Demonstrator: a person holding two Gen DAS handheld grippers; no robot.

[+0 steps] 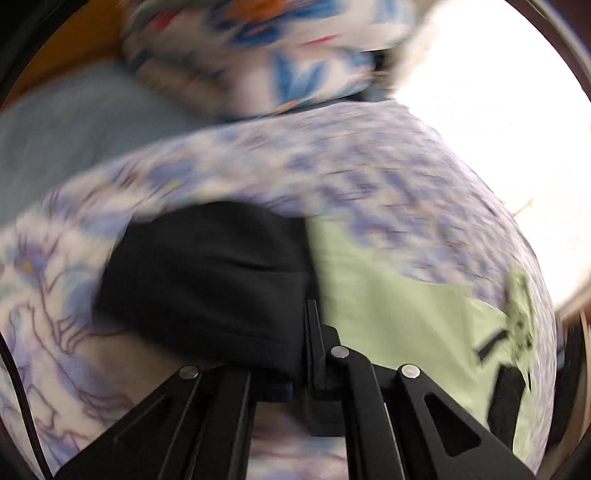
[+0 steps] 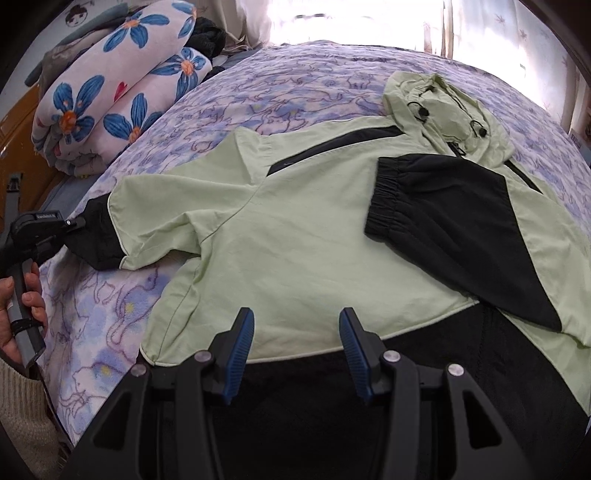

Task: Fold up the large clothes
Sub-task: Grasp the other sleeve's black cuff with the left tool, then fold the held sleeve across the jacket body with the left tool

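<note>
A pale green hooded jacket (image 2: 295, 229) with black sleeve ends and a black hem lies spread on the bed. Its right sleeve (image 2: 454, 221) is folded across the chest. Its left sleeve stretches out to the left. My left gripper (image 1: 308, 332) is shut on the black cuff (image 1: 207, 280) of that sleeve; it also shows in the right wrist view (image 2: 72, 223) at the cuff. The left wrist view is motion-blurred. My right gripper (image 2: 297, 325) is open and empty, just above the jacket's black hem (image 2: 332, 387).
The bed has a purple-flowered sheet (image 2: 288, 92). A rolled blue-flowered quilt (image 2: 110, 103) lies at the far left, with dark clothes (image 2: 208, 35) behind it. A bright window (image 2: 351, 22) is beyond the bed. A wooden surface (image 2: 18, 122) stands at the left.
</note>
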